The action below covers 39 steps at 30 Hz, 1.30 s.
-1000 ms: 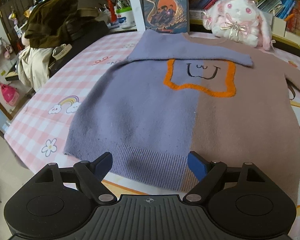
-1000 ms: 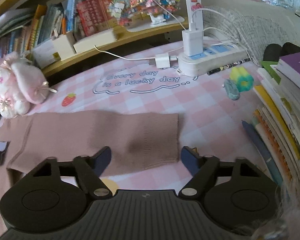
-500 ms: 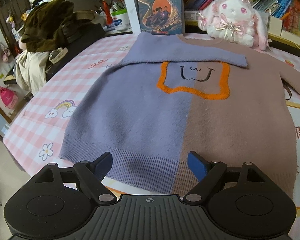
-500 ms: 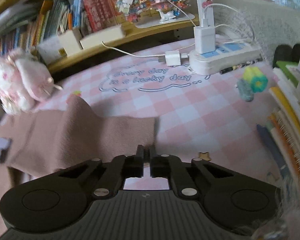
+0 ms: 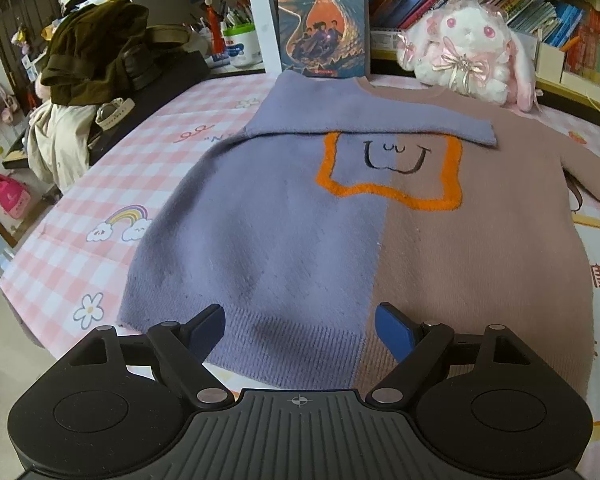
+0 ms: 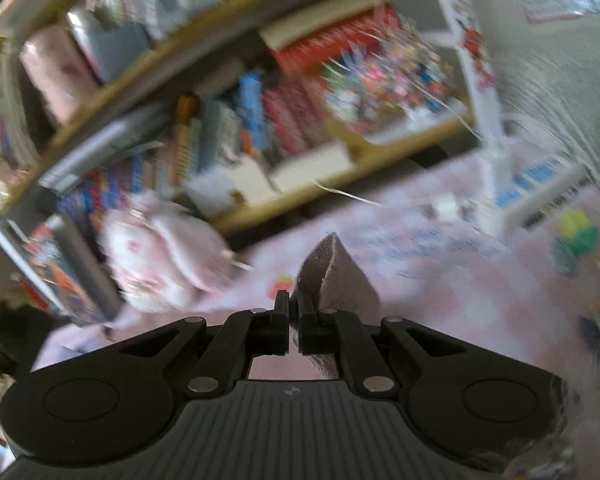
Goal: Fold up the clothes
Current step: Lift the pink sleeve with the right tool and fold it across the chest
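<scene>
Now, view by view.
Left wrist view: the left gripper (image 5: 299, 330) hangs over the near hem with its blue-tipped fingers (image 5: 394, 332) spread wide, holding nothing.
Sweater (image 5: 340, 220): spread flat on the pink checked tablecloth (image 5: 80, 240), purple half to the left, brown half to the right; its purple sleeve (image 5: 364, 120) lies folded across the chest, above an orange-outlined face.
Behind the collar: an upright book (image 5: 323, 20) and a white plush rabbit (image 5: 466, 52).
Right wrist view: badly blurred; the right gripper (image 6: 294, 320) is clamped on the brown sleeve (image 6: 332, 276), whose cuff stands above the closed fingers, lifted off the tablecloth.
Background: a bookshelf (image 6: 220, 128), smeared.
</scene>
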### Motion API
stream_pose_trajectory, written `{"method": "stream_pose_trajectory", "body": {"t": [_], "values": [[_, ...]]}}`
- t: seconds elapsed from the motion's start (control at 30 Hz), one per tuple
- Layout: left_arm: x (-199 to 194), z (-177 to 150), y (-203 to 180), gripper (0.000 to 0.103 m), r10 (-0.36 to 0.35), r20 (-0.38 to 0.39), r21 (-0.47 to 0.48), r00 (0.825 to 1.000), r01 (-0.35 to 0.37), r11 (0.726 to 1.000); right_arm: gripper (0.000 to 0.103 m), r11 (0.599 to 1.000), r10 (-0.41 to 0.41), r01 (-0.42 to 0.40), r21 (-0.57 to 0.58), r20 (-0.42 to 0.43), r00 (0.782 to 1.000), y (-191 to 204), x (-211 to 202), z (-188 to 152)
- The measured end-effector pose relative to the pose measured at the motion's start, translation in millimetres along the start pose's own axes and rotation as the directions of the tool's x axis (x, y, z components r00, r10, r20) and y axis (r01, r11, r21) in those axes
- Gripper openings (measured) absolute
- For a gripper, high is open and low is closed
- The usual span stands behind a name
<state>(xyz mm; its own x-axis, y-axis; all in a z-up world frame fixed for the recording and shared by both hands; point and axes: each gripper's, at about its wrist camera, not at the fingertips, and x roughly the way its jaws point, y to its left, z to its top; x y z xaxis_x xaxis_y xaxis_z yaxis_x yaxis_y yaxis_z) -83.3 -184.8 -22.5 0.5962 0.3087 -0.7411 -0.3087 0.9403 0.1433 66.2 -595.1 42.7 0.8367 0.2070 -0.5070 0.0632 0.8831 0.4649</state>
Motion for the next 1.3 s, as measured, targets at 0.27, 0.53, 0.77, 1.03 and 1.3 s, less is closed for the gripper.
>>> {"method": "stream_pose_trajectory", "body": {"t": [0.27, 0.53, 0.77, 1.03, 1.3], "values": [[6, 5, 27, 0.085, -0.062, 0.049, 0.014, 0.997, 0.061, 0.998, 0.004, 0.990, 0.117, -0.116, -0.078, 0.012, 0.993, 80, 7, 5], [18, 24, 67, 0.085, -0.196, 0.103, 0.125, 0.975, 0.183, 0.975, 0.004, 0.979, 0.150, -0.148, -0.139, 0.007, 0.989, 173, 30, -12], [28, 40, 108, 0.085, -0.277, 0.138, 0.208, 0.951, 0.246, 0.947, 0.004, 0.976, 0.153, -0.145, -0.165, 0.033, 0.988, 248, 54, -30], [38, 44, 139, 0.085, -0.313, 0.142, 0.238, 0.939, 0.274, 0.932, 0.004, 0.972, 0.148, -0.142, -0.184, 0.014, 0.989, 313, 88, -58], [48, 49, 170, 0.085, -0.346, 0.145, 0.266, 0.927, 0.300, 0.916, 0.004, 0.966, 0.116, -0.124, -0.229, -0.044, 0.992, 357, 130, -87]]}}
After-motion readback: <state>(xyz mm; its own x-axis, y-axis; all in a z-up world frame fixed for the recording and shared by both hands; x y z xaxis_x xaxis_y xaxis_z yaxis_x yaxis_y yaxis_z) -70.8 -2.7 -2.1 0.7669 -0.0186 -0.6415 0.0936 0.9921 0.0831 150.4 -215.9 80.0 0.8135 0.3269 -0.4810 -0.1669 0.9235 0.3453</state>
